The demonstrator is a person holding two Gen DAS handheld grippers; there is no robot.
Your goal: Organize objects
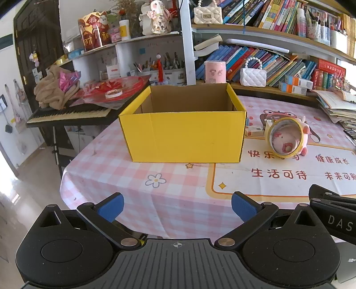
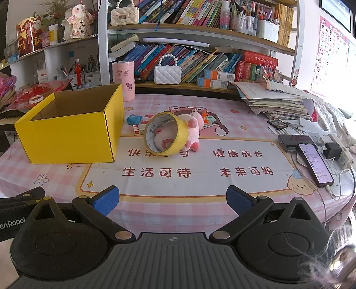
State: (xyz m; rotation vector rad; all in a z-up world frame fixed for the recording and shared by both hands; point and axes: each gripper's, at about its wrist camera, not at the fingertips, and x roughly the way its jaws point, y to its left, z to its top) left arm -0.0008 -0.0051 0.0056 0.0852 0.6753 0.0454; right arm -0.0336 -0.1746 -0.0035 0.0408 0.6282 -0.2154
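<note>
On your table (image 2: 178, 184): pink checked cloth; bookshelves (image 2: 200, 55) stand behind.
Yellow box (image 1: 184, 133): open-topped, at your left.
Tape roll (image 2: 164, 135): tilted against the pink plush toy (image 2: 193, 131), just right of the box.
Left gripper (image 1: 177, 206): spread wide, empty, angled down toward the box.
Right gripper (image 2: 172, 200): spread wide, empty, facing the tape.

2 phones (image 2: 314, 163) lie right of the table; bookshelves (image 2: 200, 20) and a keyboard (image 1: 69, 112) stand behind

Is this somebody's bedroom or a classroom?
Probably a child's room or study corner at home: crowded bookshelves, an alphabet poster on the wall, and a pink cartoon tablecloth with a plush toy.
</note>
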